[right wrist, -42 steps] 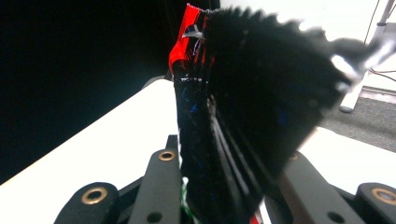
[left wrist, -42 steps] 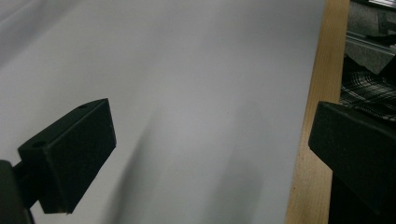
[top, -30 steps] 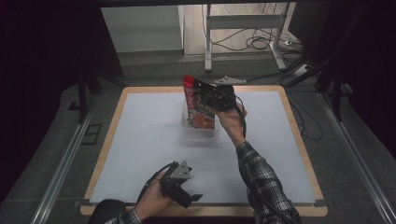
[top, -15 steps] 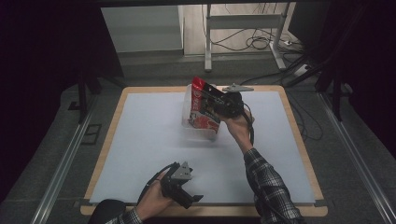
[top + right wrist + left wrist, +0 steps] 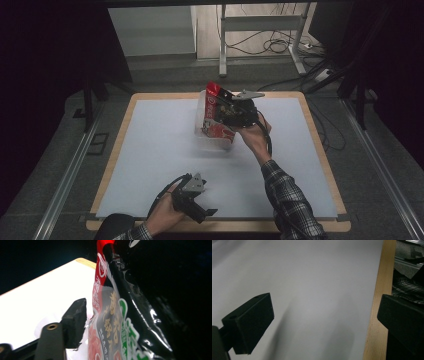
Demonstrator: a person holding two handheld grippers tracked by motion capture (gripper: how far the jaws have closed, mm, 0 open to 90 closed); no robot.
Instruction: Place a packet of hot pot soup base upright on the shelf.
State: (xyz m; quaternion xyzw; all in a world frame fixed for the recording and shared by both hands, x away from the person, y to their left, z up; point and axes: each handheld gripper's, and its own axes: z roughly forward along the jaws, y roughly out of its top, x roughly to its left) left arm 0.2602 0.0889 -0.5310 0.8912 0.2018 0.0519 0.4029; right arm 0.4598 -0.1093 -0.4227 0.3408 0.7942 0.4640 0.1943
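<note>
A red and black snack packet point(image 5: 214, 111) stands upright in a clear plastic tub point(image 5: 211, 139) at the far middle of the white mat. My right gripper point(image 5: 229, 110) is at the packet's upper part, reaching in from the right. Its jaws have just been opening. In the right gripper view the packet point(image 5: 112, 322) hangs between them, and the left finger point(image 5: 74, 322) stands just off its edge; the other jaw is lost in the dark. My left gripper point(image 5: 204, 212) rests near the front edge, open with nothing but bare mat between its jaws point(image 5: 324, 322).
A white mat point(image 5: 150, 145) covers the table inside a wooden border point(image 5: 114, 155). Metal rails run along both sides of the table. A table frame and loose cables lie on the floor beyond the far edge. A plaid sleeve point(image 5: 287, 200) crosses the right front.
The right gripper and the top of the packet have shifted a little to the right, over the tub. The left hand and its gripper have kept still.
</note>
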